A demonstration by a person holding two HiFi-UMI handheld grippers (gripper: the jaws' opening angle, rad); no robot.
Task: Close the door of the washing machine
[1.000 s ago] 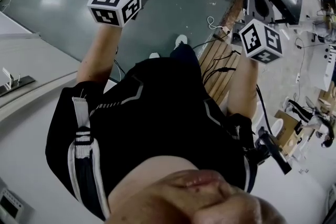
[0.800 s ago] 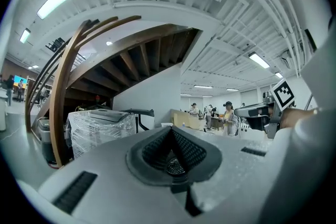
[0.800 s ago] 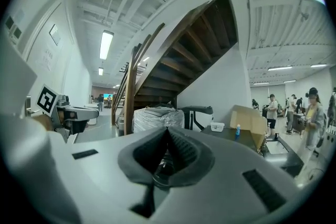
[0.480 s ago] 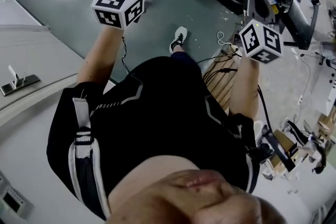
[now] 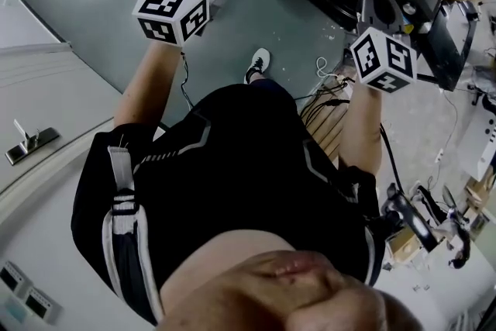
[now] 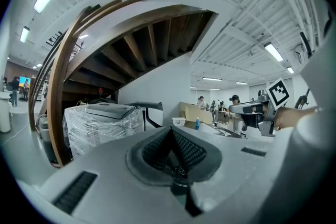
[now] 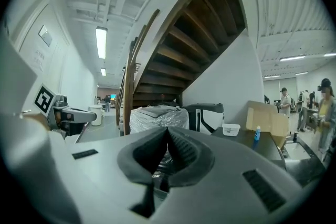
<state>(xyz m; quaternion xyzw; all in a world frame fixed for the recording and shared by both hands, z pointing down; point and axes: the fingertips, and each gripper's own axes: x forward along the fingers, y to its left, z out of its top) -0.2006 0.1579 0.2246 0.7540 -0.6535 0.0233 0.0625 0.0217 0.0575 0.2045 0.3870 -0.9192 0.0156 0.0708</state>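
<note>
Two smooth grey plastic tools, the left tool and the right tool, have ribbed black pads pressed together on nothing, above wide glossy green floor.

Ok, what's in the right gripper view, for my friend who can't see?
The right gripper has its two jaws shut together, with nothing between them. Beyond them a plastic-wrapped machine stands under a dark wooden staircase, with a cardboard box to the right.
</note>
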